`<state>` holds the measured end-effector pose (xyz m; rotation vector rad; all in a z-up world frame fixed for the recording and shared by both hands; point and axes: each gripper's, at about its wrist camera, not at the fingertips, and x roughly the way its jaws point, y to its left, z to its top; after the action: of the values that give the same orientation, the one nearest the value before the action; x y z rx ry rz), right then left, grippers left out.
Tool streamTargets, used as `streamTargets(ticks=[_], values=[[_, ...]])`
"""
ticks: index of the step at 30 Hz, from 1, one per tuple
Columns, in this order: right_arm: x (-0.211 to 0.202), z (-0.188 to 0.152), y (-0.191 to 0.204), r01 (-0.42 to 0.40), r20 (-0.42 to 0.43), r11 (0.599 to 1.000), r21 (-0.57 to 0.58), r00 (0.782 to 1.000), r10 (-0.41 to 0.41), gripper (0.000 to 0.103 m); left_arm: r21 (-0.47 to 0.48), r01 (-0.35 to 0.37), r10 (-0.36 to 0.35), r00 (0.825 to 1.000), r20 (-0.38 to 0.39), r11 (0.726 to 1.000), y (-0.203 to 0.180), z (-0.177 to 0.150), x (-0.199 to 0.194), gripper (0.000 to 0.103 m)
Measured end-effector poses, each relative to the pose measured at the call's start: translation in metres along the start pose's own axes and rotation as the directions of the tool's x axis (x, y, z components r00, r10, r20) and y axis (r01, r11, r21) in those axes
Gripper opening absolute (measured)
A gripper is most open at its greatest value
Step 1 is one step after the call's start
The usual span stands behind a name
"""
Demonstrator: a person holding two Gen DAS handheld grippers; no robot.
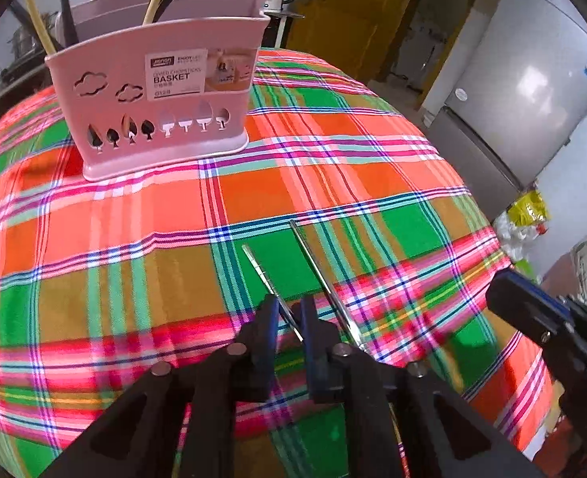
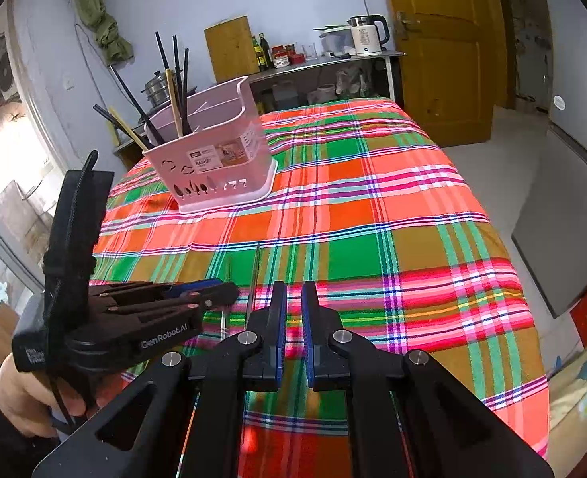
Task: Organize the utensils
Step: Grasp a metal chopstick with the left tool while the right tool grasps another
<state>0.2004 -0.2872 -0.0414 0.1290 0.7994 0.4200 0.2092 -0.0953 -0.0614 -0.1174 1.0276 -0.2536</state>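
A pink chopstick basket point(image 1: 154, 119) point(image 2: 214, 159) stands far back on the plaid tablecloth point(image 1: 373, 151), with dark and pale chopsticks point(image 2: 174, 91) upright in it. Two metal chopsticks lie on the cloth close to me. One metal chopstick point(image 1: 259, 271) point(image 2: 225, 314) runs between the pads of my left gripper point(image 1: 288, 298) point(image 2: 231, 290), which is shut on it low over the cloth. The other metal chopstick point(image 1: 313, 263) point(image 2: 253, 275) lies free just to its right. My right gripper point(image 2: 294, 285) point(image 1: 496, 294) hovers beside it, shut, with nothing between its fingers.
The table's right edge drops off toward a grey fridge point(image 1: 532, 99) and a yellow door point(image 2: 445, 59). A shelf behind the table carries a kettle point(image 2: 369, 36), bottles and pots. A person's hand point(image 2: 18, 394) holds the left gripper at lower left.
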Motion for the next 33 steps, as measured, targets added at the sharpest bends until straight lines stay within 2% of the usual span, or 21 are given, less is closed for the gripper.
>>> streamTargets(ticks=[3,11,16,19,33], values=[[0.0,0.0,0.003,-0.012,-0.003,1.0,-0.002,1.0,0.012,0.007,-0.02,0.0,0.0,1.0,-0.003,1.0,0.017,-0.002,-0.006,0.005],[0.025,0.003,0.026,-0.051,-0.044,0.998,-0.049,0.998,0.049,0.007,-0.087,-0.023,0.025,1.0,0.012,0.996,0.086,-0.017,-0.03,0.005],[0.047,0.007,0.036,-0.038,-0.095,0.996,-0.086,0.995,0.03,0.007,-0.113,-0.034,0.036,0.999,0.015,0.993,0.12,-0.023,-0.041,0.005],[0.059,0.009,0.04,-0.032,-0.125,0.993,-0.111,0.992,0.018,0.007,-0.126,-0.015,0.016,1.0,0.01,0.992,0.136,-0.025,-0.048,0.005],[0.099,0.027,0.047,-0.012,-0.217,0.986,-0.168,0.976,-0.025,0.007,-0.025,-0.063,0.062,0.997,-0.039,0.998,0.132,0.001,-0.037,0.005]])
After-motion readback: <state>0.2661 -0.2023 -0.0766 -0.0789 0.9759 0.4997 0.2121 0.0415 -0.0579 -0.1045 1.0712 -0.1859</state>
